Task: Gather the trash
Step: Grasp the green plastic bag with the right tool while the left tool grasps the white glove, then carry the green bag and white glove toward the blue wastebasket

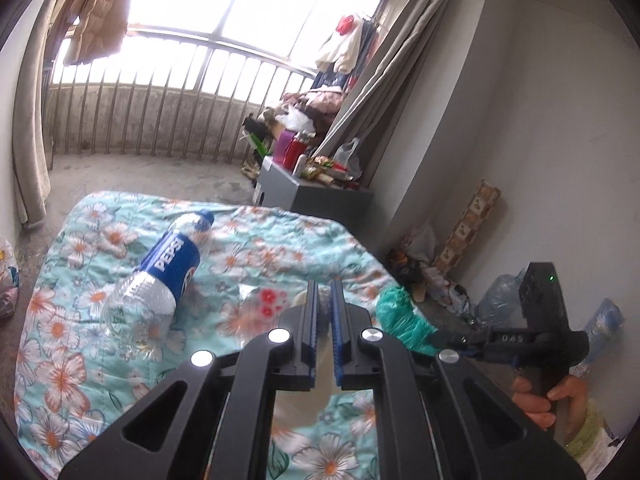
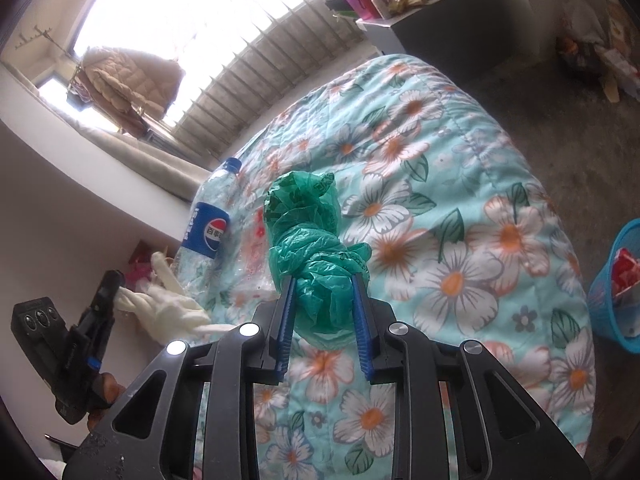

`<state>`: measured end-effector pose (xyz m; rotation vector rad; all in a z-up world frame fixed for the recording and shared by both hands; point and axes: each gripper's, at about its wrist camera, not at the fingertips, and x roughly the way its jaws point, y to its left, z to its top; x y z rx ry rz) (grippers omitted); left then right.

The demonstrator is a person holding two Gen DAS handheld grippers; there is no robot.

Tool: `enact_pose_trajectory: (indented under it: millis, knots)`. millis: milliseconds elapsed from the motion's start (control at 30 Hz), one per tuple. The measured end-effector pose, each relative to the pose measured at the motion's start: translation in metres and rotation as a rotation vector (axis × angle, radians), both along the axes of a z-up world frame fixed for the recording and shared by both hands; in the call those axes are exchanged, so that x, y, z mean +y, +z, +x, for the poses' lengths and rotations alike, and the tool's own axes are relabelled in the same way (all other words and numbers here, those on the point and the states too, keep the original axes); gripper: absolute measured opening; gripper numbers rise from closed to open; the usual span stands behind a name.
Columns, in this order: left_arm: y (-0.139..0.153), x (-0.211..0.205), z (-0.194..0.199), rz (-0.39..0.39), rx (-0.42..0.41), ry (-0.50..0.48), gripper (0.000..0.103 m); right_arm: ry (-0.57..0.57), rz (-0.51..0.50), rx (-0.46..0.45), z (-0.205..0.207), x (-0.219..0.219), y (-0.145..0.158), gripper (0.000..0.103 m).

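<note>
My right gripper (image 2: 324,280) is shut on a crumpled green plastic bag (image 2: 316,240), held above the floral quilt (image 2: 460,208). The left wrist view shows that bag (image 1: 400,316) at the tip of the right gripper (image 1: 440,336). My left gripper (image 1: 325,284) is shut on a limp white glove (image 1: 316,396) that hangs below its fingers. From the right wrist view the glove (image 2: 168,312) dangles off the left gripper (image 2: 116,280). An empty Pepsi bottle (image 1: 168,268) (image 2: 208,224) lies on the quilt, with a clear wrapper (image 1: 260,300) (image 2: 256,248) beside it.
A blue basket (image 2: 600,292) holding red trash stands on the floor right of the bed. A grey cabinet (image 1: 304,196) crowded with clutter stands past the bed's far corner. Bags and litter (image 1: 432,264) lie along the right wall. A barred window (image 1: 180,120) runs behind.
</note>
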<state>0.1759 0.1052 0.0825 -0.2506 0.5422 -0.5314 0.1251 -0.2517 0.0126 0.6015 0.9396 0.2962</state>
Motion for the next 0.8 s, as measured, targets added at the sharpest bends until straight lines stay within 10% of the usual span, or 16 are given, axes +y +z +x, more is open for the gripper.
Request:
enact_pose_trajectory:
  millis: [800]
  knots:
    - [0.060,-0.076,-0.029,0.015,-0.096,-0.241,0.005,-0.192,0.155,-0.134,-0.085,-0.065,0.019,0.024]
